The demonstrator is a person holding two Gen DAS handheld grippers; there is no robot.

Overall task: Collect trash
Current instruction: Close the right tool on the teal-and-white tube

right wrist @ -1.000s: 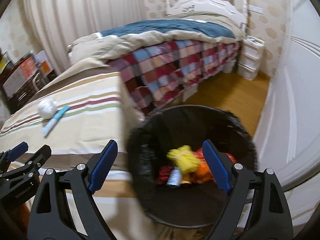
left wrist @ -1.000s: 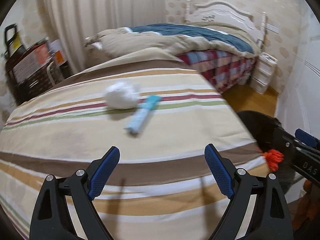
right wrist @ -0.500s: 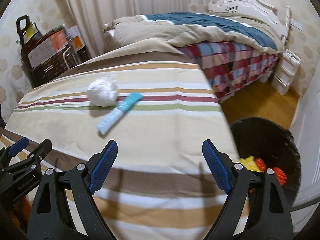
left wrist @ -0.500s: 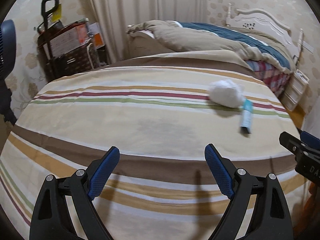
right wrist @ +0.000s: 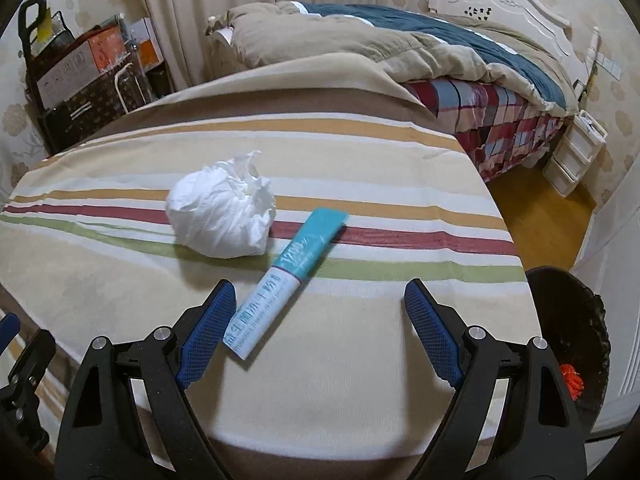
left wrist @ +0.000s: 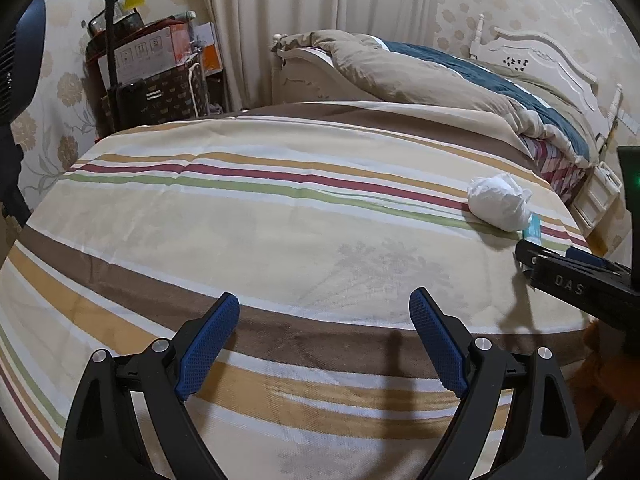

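A crumpled white plastic bag (right wrist: 222, 216) and a teal-and-white tube (right wrist: 286, 280) lie on the striped bedcover (right wrist: 360, 360). My right gripper (right wrist: 320, 330) is open and empty, just short of the tube, whose near end lies by my left finger. My left gripper (left wrist: 324, 346) is open and empty over the cover's near edge. In the left wrist view the bag (left wrist: 498, 206) and the tube's end (left wrist: 532, 230) lie far right, behind my right gripper (left wrist: 576, 280). A black trash bin (right wrist: 572, 340) holding orange trash stands at the right on the floor.
A second bed (right wrist: 460, 60) with a rumpled quilt stands behind. A cart of boxes (left wrist: 152, 76) sits by the curtain at far left. White drawers (right wrist: 576, 156) and wooden floor (right wrist: 536, 220) lie to the right. A white door or wall (right wrist: 616, 264) borders the bin.
Both grippers swung left, away from the bin. The right one moved from over the bin toward the bed and closer to the tube and bag. Both stayed open.
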